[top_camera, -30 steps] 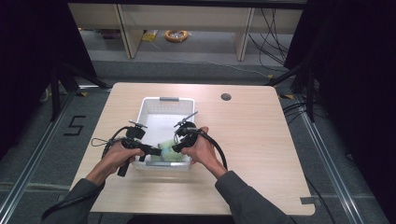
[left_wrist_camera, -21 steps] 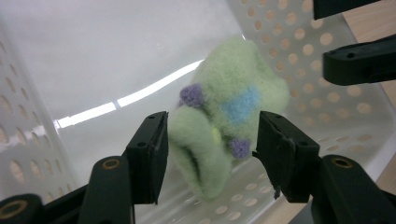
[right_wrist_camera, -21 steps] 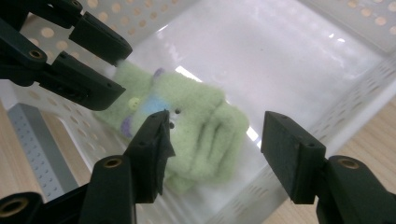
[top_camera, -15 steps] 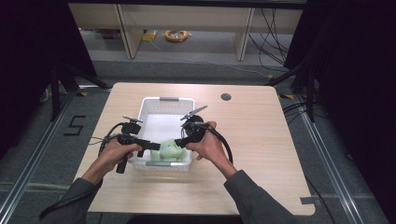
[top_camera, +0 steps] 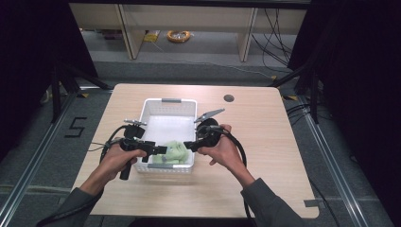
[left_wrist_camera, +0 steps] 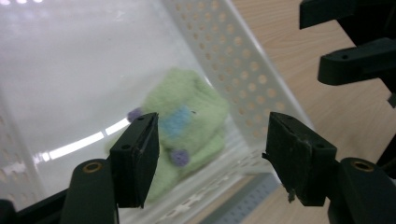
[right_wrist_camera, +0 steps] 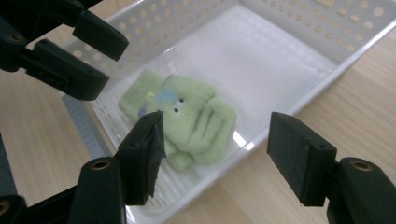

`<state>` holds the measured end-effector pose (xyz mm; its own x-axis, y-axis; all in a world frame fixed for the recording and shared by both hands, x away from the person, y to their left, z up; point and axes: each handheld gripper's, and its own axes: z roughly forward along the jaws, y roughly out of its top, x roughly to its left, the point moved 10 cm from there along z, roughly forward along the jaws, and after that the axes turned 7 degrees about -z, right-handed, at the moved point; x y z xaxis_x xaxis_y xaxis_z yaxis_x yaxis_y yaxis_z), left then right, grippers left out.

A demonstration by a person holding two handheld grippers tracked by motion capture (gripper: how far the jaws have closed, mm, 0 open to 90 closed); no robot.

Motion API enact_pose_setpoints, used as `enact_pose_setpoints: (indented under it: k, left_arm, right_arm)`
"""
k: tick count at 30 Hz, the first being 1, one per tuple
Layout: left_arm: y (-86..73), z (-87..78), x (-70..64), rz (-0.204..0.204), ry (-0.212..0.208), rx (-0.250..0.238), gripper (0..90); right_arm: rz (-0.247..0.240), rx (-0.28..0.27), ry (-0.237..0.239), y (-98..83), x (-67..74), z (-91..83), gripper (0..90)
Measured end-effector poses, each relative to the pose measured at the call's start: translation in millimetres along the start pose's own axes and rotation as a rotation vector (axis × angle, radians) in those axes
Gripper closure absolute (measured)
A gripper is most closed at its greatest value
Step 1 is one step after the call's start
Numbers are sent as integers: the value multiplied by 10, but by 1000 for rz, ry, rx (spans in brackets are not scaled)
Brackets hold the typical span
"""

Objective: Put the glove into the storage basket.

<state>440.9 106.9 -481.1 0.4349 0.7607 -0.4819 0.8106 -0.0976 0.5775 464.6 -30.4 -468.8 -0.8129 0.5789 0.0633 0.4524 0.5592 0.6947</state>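
The green plush toy (top_camera: 174, 152) is seen lying flat in the near end of the white basket (top_camera: 163, 103) on the desk (top_camera: 265, 142), its long side running across the basket. The left gripper (top_camera: 161, 150) and right gripper (top_camera: 188, 145) are held just above it at either side. The jaws of both have just been opening; they are wide apart, and nothing is gripped.

Grey long sleeves (top_camera: 71, 210) on both forearms. Left gripper (top_camera: 158, 150) and right gripper (top_camera: 190, 145): matte black, trailing black cables. Fingers (right_wrist_camera: 140, 154) blocky, with brass-ringed screw holes.
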Motion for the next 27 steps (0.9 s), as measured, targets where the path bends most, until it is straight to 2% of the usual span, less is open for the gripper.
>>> enact_pose_setpoints:
  k: [2,4,5,6,9,10,13,15,17,20,21,23,24,25,26,27]
  left_arm:
    - [-56,-6,-109,7,-20,-7,331]
    - [-105,-4,-216,19,-40,-17,329]
    - [-130,-3,-265,31,-51,-20,329]
    - [-149,-2,-311,35,-59,-25,328]
    - [-202,-7,-429,50,-80,-32,323]
    - [-207,-11,-466,55,-87,-43,320]
    - [-224,-43,-561,85,-91,-66,313]
    - [-257,-46,-620,101,-97,-70,306]
    - [-298,-37,-680,96,-106,-74,299]
    - [-364,-17,-750,122,-109,-85,291]
    - [-389,-13,-777,128,-117,-84,292]
    - [-431,2,-819,138,-122,-88,292]
    - [-454,10,-830,146,-116,-86,290]
    - [-476,21,-845,156,-119,-82,288]
    - [-493,33,-859,162,-112,-84,286]
    - [-500,42,-871,166,-112,-91,283]
  right_arm:
    - [29,-8,3,-44,-9,-75,372]
    - [26,-31,41,-80,15,-135,372]
    - [20,-38,42,-103,4,-164,371]
    - [41,-49,29,-124,7,-189,370]
    - [33,-81,19,-181,-59,-267,365]
    - [43,-74,37,-207,-53,-307,363]
    - [68,-101,46,-257,-64,-401,352]
    - [63,-122,51,-292,-68,-457,347]
    - [56,-142,50,-330,-63,-495,339]
    - [45,-176,49,-385,-57,-556,335]
    - [54,-179,37,-411,-57,-584,333]
    - [61,-200,50,-454,-22,-607,333]
    - [40,-209,36,-487,-52,-614,334]
    - [65,-196,34,-534,-38,-622,333]
    - [74,-191,54,-568,-20,-613,333]
    - [55,-198,46,-602,-55,-612,334]
